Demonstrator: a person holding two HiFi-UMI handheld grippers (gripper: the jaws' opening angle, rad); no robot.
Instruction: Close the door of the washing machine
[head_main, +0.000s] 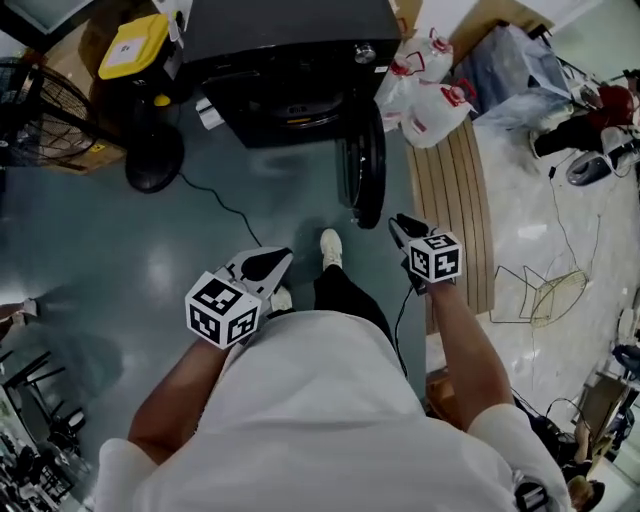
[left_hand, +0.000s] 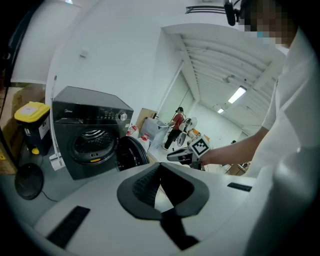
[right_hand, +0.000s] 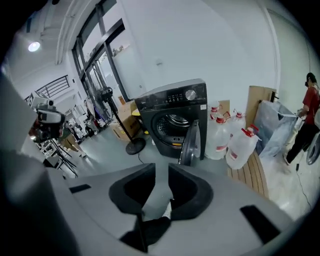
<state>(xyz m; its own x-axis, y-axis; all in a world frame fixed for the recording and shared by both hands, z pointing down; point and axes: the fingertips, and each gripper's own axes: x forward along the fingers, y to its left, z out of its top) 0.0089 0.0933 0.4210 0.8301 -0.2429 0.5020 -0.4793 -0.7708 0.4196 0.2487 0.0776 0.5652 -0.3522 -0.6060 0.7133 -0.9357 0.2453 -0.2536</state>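
Observation:
The dark washing machine (head_main: 290, 40) stands at the top of the head view, its round door (head_main: 365, 170) swung open toward me and seen edge-on. My right gripper (head_main: 403, 225) hovers just right of the door's lower edge, apart from it, jaws open and empty. Further left and nearer me, my left gripper (head_main: 275, 258) has its fingertips together. In the right gripper view the machine (right_hand: 172, 120) and door (right_hand: 191, 142) lie ahead beyond the parted jaws (right_hand: 161, 170). The left gripper view shows the drum opening (left_hand: 90, 140), the door (left_hand: 131, 154) and the right gripper (left_hand: 182, 155).
A floor fan (head_main: 150, 160) with a cable (head_main: 220, 205) and a yellow-lidded bin (head_main: 135, 45) stand left of the machine. Water jugs (head_main: 430, 95) and a slatted wooden platform (head_main: 455, 200) lie to its right. My shoe (head_main: 330, 245) is between the grippers.

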